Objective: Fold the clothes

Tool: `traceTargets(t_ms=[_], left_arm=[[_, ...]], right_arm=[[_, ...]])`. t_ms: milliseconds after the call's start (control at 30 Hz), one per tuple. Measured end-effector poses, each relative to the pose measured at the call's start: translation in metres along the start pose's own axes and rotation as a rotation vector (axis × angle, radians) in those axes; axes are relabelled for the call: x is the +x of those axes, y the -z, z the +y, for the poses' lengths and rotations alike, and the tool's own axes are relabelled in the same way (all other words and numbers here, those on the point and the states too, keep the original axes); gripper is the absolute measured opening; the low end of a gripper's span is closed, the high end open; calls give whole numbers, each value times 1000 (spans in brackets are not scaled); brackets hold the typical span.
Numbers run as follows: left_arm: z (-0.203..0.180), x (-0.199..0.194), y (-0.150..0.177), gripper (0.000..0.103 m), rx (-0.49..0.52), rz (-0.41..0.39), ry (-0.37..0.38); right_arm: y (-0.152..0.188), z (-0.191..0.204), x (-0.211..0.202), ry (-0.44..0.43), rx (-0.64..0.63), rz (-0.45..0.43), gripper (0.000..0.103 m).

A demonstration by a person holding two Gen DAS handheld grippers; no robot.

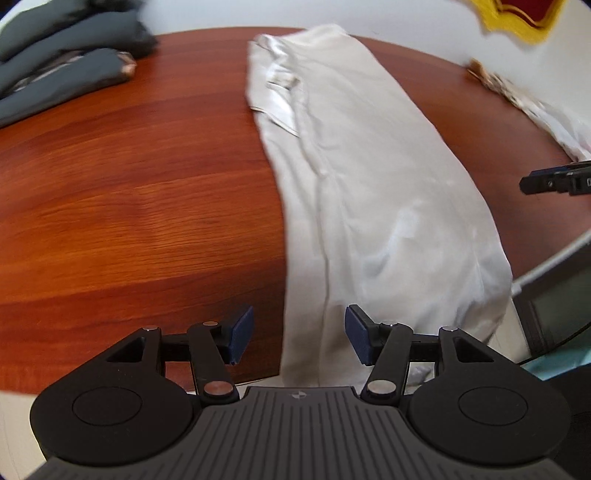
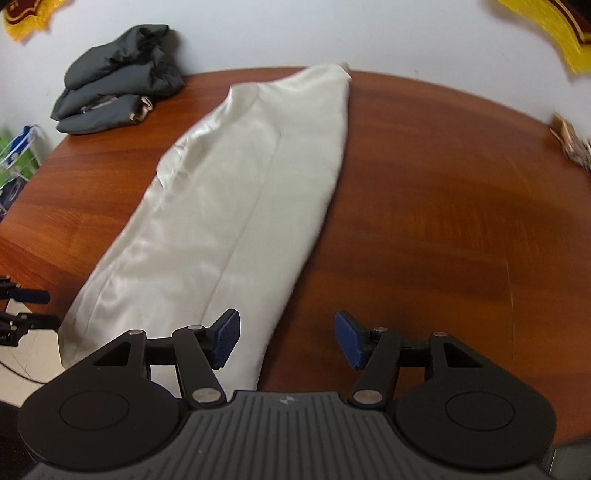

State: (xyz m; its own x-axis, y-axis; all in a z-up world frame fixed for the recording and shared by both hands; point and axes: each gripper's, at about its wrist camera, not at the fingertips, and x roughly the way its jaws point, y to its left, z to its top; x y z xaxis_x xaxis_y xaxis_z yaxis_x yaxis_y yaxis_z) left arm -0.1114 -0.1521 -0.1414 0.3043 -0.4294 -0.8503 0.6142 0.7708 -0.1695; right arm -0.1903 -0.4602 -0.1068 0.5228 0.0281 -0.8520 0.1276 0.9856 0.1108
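A cream-white garment [image 1: 369,177] lies folded into a long strip across the brown wooden table [image 1: 129,206], its near end hanging over the front edge. My left gripper [image 1: 299,334] is open just above that near end, with nothing between its blue pads. In the right wrist view the same garment [image 2: 240,206] runs from the near left to the far edge. My right gripper [image 2: 287,338] is open over the garment's near right border and holds nothing. The right gripper's tip [image 1: 554,181] shows at the right edge of the left wrist view.
A pile of folded dark grey clothes [image 2: 118,79] sits at the far left of the table [image 2: 424,206]. A pale patterned cloth [image 1: 535,107] lies at the far right edge. The white wall behind carries yellow-fringed banners [image 2: 554,33]. A dark screen-like object [image 1: 557,302] stands beside the table.
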Motion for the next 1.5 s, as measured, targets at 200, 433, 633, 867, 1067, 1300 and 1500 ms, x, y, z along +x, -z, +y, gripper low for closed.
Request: traceTargets(t_ms=[200,433,633,867,1067,1300,1500], left_arm=[[-1,11,-2,58,56,29,31],[-2,21,0,58,103,64,41],[-5,23,3,59,125,56,44],[-11,24,6,57,149,42,42],[-15,24,8,37,173,24,27],[-18,23,10,3,184,2,34],[-18,7,15,3,158,-40,78]], right_arm=[[38,14,-7,28,49,3,74],[84,22,7,17,121,54,74],[109,24,25,-21,170,67,74],[118,20,51,-110,203,72,74],[109,17,70,-211,190,69,74],[101,14,81,-324,199,111,24],[96,15,61,-366,184,116,9]])
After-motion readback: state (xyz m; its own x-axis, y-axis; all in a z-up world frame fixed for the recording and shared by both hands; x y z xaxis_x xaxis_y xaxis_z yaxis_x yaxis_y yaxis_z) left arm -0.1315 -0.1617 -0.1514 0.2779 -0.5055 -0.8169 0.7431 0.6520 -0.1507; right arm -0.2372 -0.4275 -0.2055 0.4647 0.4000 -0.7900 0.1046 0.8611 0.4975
